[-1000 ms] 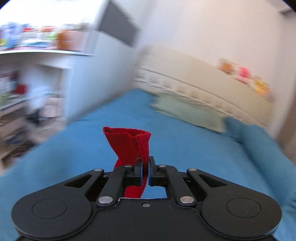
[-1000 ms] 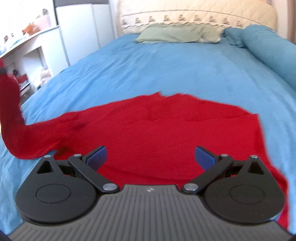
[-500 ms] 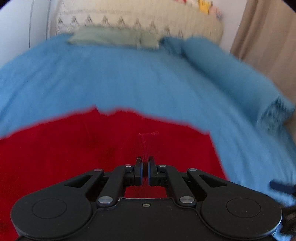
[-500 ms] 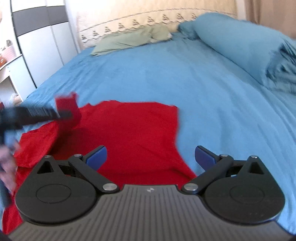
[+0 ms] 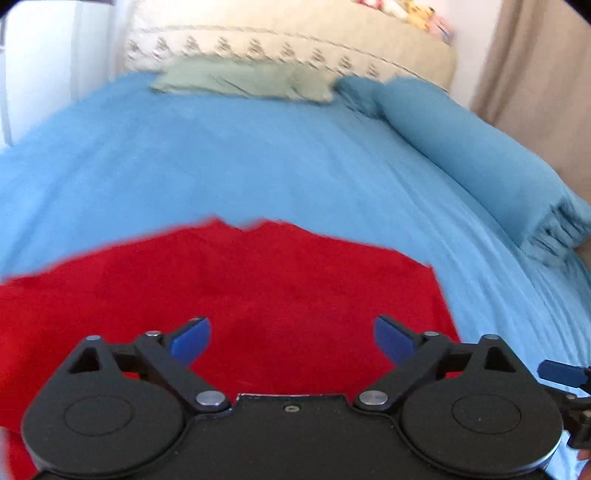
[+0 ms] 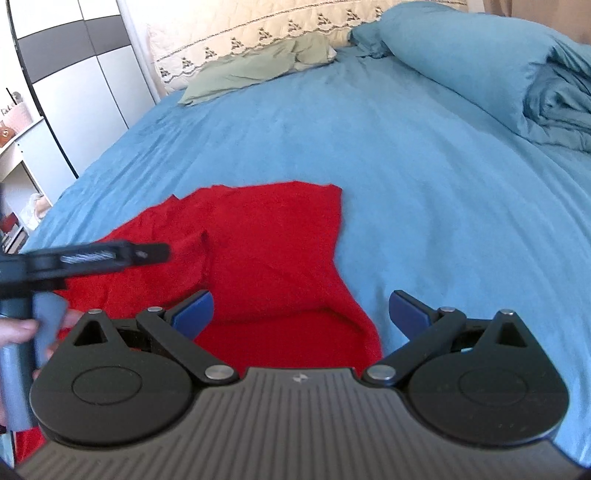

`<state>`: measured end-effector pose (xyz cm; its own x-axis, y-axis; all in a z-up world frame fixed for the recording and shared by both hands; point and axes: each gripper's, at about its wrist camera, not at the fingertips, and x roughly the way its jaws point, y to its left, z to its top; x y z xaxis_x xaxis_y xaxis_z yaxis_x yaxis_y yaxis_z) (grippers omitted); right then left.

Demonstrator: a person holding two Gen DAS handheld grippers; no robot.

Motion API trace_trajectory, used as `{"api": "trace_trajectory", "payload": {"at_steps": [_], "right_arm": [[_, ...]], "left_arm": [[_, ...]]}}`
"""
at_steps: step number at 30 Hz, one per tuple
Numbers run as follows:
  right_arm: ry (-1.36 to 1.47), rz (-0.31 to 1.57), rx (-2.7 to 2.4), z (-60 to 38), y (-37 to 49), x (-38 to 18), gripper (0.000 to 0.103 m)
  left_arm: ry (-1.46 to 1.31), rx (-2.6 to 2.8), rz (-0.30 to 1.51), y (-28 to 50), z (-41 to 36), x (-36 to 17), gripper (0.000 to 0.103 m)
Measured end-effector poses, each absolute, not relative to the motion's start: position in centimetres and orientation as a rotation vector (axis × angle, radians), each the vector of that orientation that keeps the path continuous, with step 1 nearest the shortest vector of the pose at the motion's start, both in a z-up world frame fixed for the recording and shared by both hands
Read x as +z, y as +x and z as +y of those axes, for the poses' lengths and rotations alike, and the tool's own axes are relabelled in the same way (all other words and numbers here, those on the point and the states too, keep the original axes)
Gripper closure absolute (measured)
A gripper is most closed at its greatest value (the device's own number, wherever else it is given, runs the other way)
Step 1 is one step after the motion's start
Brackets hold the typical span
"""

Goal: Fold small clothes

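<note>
Released a moment ago, your left gripper [image 5: 291, 341] gapes like your right gripper [image 6: 301, 310] above the limp red garment [image 6: 273, 236]; pinch its hem.

Red garment [image 5: 236, 295] blurred, cut off at left edge.

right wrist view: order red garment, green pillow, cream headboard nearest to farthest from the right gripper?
From the right gripper:
1. red garment, directly under and ahead of the open jaws, spreading left.
2. green pillow, far end of the blue bed, ahead and slightly left.
3. cream headboard, just behind the pillow, against the wall.
</note>
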<state>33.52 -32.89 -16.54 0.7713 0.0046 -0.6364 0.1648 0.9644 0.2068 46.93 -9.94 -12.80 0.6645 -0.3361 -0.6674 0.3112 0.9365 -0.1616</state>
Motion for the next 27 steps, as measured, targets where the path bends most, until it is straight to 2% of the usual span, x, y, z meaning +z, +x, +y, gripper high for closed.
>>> {"api": "trace_trajectory", "payload": {"at_steps": [4, 9, 11, 13, 18, 20, 24, 26, 27], "right_arm": [[0.271, 0.691, -0.019, -30.9, 35.3, -15.6, 0.0], [0.315, 0.733, 0.039, -27.4, 38.9, -16.6, 0.0], [0.358, 0.756, 0.046, -26.4, 40.3, -17.8, 0.009], [0.401, 0.787, 0.043, -25.6, 41.7, -19.2, 0.023], [0.451, 0.809, 0.007, -24.4, 43.5, -21.4, 0.033], [0.436, 0.807, -0.007, -23.7, 43.9, -21.5, 0.04], [0.37, 0.829, -0.024, -22.5, 44.6, -21.7, 0.073], [0.321, 0.84, -0.042, -21.9, 44.7, -21.5, 0.083], [0.306, 0.84, -0.04, -21.6, 44.8, -21.3, 0.083]], "left_arm": [[-0.022, -0.244, 0.722, 47.2, -4.3, -11.5, 0.001], [-0.064, -0.124, 0.757, 48.1, 2.5, -12.9, 0.001], [-0.073, -0.089, 0.765, 48.0, 4.6, -13.5, 0.001], [-0.08, -0.067, 0.772, 47.4, 6.1, -13.7, 0.001], [-0.096, -0.051, 0.775, 45.7, 8.4, -13.9, 0.001], [-0.103, -0.046, 0.778, 44.7, 9.0, -13.9, 0.001], [-0.12, -0.034, 0.78, 43.9, 9.7, -13.8, 0.001], [-0.125, -0.034, 0.779, 44.1, 10.0, -13.6, 0.001], [-0.124, -0.034, 0.779, 44.1, 10.1, -13.5, 0.001]]}}
